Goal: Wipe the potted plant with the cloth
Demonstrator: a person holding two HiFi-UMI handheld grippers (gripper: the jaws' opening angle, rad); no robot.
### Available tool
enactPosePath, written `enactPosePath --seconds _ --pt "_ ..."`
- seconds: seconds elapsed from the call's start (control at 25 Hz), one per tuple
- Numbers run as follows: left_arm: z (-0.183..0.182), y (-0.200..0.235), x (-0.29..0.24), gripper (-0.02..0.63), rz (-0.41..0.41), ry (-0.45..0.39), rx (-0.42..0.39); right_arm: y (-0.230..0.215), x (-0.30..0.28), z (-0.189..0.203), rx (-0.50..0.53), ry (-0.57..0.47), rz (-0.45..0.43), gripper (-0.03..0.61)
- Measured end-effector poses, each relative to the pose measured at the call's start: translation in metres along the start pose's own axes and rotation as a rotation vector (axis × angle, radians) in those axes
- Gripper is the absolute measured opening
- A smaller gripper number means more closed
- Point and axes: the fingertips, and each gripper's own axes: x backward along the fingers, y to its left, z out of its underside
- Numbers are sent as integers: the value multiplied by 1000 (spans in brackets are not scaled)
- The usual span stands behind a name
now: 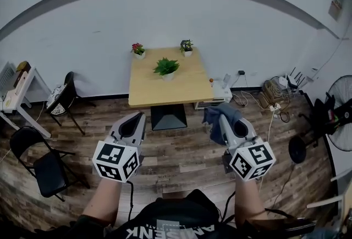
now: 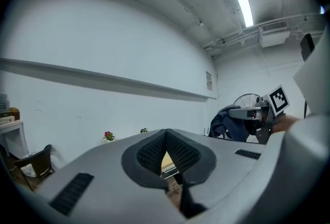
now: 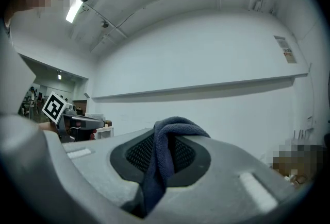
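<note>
Three potted plants stand on a wooden table [image 1: 187, 87] across the room: a green leafy one [image 1: 166, 67] in the middle, a red-flowered one [image 1: 137, 49] at the back left and a small one [image 1: 187, 46] at the back right. My right gripper [image 1: 224, 116] is shut on a dark blue cloth [image 1: 219, 120], which drapes between its pads [image 3: 164, 158]. To its left, my left gripper [image 1: 141, 117] is shut with nothing in it. Both are held level, well short of the table. The left gripper view catches the red-flowered plant [image 2: 108, 136] and the cloth [image 2: 229, 123].
A black chair [image 1: 47, 166] stands at the near left, another chair [image 1: 63, 98] and a white shelf [image 1: 19, 95] by the left wall. Cables and a power strip [image 1: 275, 103] lie right of the table, a fan [image 1: 341, 122] at far right. Wood floor lies between me and the table.
</note>
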Motion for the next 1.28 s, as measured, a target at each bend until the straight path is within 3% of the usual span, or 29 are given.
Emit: enactPosePath --seconds 0.32,0.72,1.28 --pt "9 26 -31 3 -25 7 23 -18 -32 9 4 4 -13 44" --pt "0 41 -124 3 -92 39 -27 -100 -118 -3 7 -16 -116 43" --pt "-9 43 -237 3 -177 85 2 -187 -195 -16 17 -16 -265 43"
